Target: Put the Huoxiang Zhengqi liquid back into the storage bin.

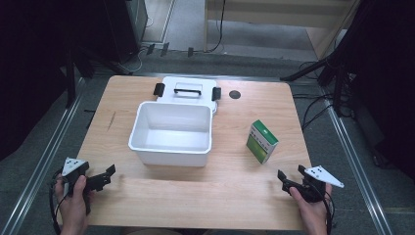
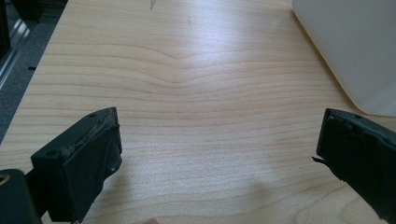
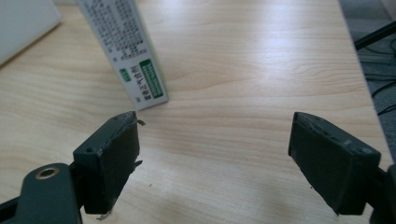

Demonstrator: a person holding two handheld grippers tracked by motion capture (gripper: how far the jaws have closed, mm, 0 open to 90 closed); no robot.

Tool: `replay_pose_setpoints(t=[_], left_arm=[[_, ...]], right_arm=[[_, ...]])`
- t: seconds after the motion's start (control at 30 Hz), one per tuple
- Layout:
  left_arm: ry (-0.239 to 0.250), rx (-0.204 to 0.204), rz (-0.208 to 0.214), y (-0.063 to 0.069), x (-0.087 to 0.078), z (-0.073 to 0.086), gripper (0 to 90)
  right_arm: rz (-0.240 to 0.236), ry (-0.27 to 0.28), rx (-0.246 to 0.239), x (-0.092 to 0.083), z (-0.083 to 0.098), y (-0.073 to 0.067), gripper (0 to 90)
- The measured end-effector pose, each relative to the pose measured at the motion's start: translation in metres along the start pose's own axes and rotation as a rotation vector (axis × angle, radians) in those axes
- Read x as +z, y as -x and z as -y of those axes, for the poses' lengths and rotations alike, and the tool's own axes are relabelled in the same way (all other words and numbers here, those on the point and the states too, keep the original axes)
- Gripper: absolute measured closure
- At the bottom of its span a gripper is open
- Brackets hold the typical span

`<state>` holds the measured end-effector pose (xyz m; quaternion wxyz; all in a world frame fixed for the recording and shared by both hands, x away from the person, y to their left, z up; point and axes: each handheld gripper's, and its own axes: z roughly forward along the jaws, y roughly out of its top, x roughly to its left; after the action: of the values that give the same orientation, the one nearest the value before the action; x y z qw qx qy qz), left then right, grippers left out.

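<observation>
A green and white carton [image 1: 262, 141] stands upright on the wooden table [image 1: 235, 181], right of an open white box [image 1: 171, 133] whose lid [image 1: 187, 90] lies flat behind it. My right gripper [image 1: 290, 177] rests near the table's front right corner, open, with nothing between its jaws. In the right gripper view [image 3: 215, 154] the carton [image 3: 135, 56] stands just ahead and to the left. My left gripper [image 1: 106, 175] sits at the front left, open and empty. In the left gripper view [image 2: 219, 149] the box's wall [image 2: 355, 46] shows at the upper right.
A small dark round hole [image 1: 235, 94] marks the table near its back edge. Black stands and cables [image 1: 318, 105] crowd the floor to the right of the table. Metal rails [image 1: 44, 156] run along both sides.
</observation>
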<state>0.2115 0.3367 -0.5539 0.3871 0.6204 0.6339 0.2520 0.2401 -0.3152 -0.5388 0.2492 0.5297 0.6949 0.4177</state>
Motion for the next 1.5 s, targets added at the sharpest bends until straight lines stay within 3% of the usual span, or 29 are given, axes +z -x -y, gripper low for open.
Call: replay_pose_setpoints(t=[0.03, 0.1, 0.13, 0.3, 0.57, 0.6, 0.63, 0.67, 0.7, 0.73, 0.77, 0.87, 0.9, 1.0, 1.1, 1.5], left_arm=[[0.000, 0.000, 0.000, 0.000, 0.000, 0.000, 1.0], [-0.001, -0.002, 0.003, 0.000, 0.000, 0.000, 1.0], [-0.001, -0.002, 0.003, 0.000, 0.000, 0.000, 1.0], [-0.005, -0.003, 0.002, 0.000, 0.000, 0.000, 1.0], [-0.007, -0.004, 0.004, -0.001, 0.001, 0.000, 1.0], [-0.008, -0.004, 0.005, -0.001, 0.001, 0.000, 1.0], [-0.008, -0.005, 0.004, -0.001, 0.001, 0.000, 1.0], [-0.008, -0.005, 0.004, -0.001, 0.001, 0.000, 1.0], [-0.009, -0.006, 0.004, -0.001, 0.001, 0.000, 1.0], [-0.008, -0.006, 0.004, -0.001, 0.001, 0.000, 1.0], [-0.008, -0.007, 0.004, -0.001, 0.001, 0.000, 1.0], [-0.010, -0.007, 0.006, -0.001, 0.001, 0.000, 1.0], [-0.011, -0.008, 0.006, -0.001, 0.001, 0.000, 1.0], [-0.011, -0.009, 0.007, -0.002, 0.001, -0.001, 1.0], [-0.010, -0.013, 0.007, -0.002, 0.001, -0.001, 1.0], [-0.013, -0.015, 0.010, -0.002, 0.001, -0.001, 1.0]], right_arm=[[0.000, 0.000, 0.000, 0.000, 0.000, 0.000, 16.7], [0.008, -0.056, -0.068, 0.002, -0.005, -0.005, 17.2], [0.008, -0.056, -0.068, 0.002, -0.005, -0.005, 17.2], [-0.005, -0.131, -0.168, 0.001, -0.027, -0.012, 18.0], [-0.001, -0.363, -0.343, 0.005, -0.060, -0.024, 18.3], [-0.001, -0.363, -0.343, 0.005, -0.060, -0.024, 18.3], [0.035, -0.432, -0.377, 0.008, -0.068, -0.027, 19.7], [0.035, -0.432, -0.377, 0.008, -0.068, -0.027, 19.7], [0.055, -0.489, -0.408, 0.011, -0.074, -0.029, 19.9], [0.055, -0.489, -0.408, 0.011, -0.074, -0.029, 19.9], [0.056, -0.538, -0.423, 0.013, -0.081, -0.031, 20.0], [0.050, -0.583, -0.421, 0.014, -0.088, -0.032, 20.0], [0.044, -0.635, -0.412, 0.016, -0.094, -0.033, 19.9], [0.039, -0.711, -0.421, 0.020, -0.102, -0.033, 19.7], [0.030, -0.761, -0.425, 0.021, -0.110, -0.033, 19.6], [-0.004, -0.808, -0.435, 0.028, -0.141, -0.040, 19.3]])
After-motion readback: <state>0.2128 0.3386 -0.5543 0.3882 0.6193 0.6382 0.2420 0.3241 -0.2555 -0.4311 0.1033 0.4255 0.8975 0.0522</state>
